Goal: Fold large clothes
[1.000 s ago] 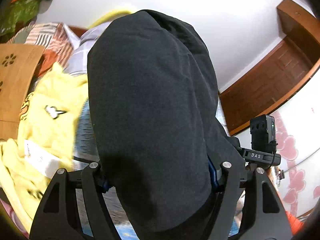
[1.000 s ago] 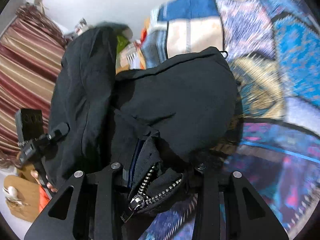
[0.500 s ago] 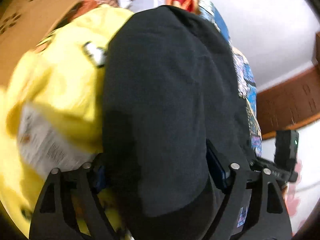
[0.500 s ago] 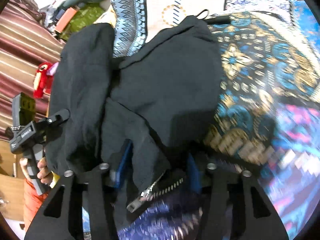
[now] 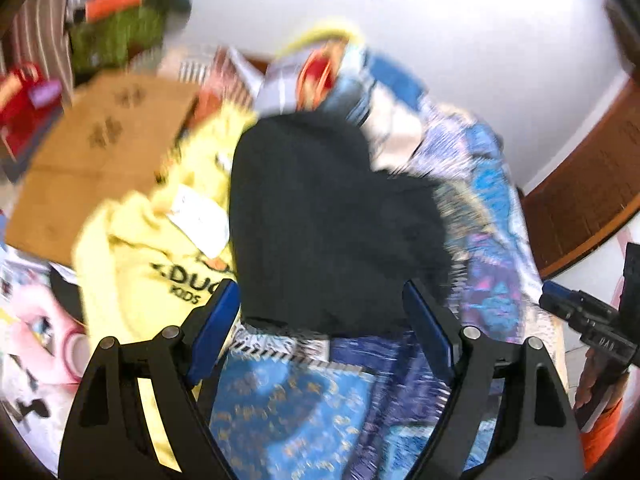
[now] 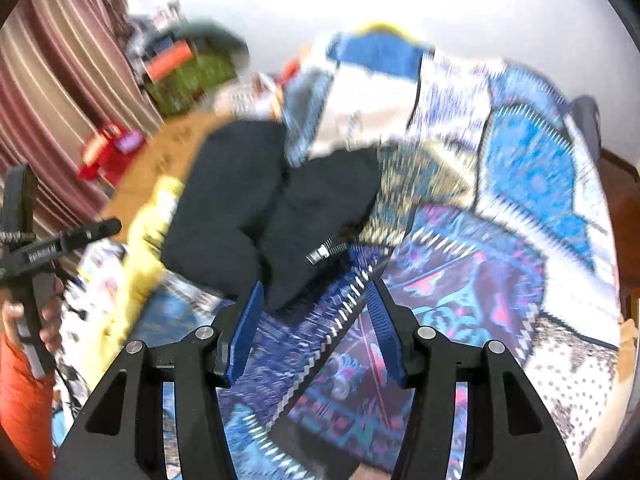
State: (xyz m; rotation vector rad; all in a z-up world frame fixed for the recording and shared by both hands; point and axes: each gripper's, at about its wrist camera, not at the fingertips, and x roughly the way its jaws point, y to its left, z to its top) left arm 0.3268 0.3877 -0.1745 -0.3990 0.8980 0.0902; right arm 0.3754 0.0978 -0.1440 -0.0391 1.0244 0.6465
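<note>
A black zip-up garment [image 5: 328, 220] lies bunched on the patterned blue bedspread [image 5: 288, 412]. It also shows in the right wrist view [image 6: 272, 208], with its metal zipper end [image 6: 324, 250] at the near edge. My left gripper [image 5: 320, 300] is open, its blue pads either side of the garment's near hem, nothing gripped. My right gripper [image 6: 316, 292] is open and empty, just short of the garment's near edge. Both views are motion-blurred.
A yellow kids' sweatshirt [image 5: 160, 256] lies left of the black garment, partly on a brown cardboard box [image 5: 100, 160]. Striped curtains [image 6: 56, 92] and shelf clutter stand at the left. A wooden door [image 5: 588, 184] is at the right. Folded blankets [image 6: 400, 92] pile up behind.
Both grippers have opened and let go of the black garment, which has dropped onto the bedspread. Both grippers have pulled back from it.
</note>
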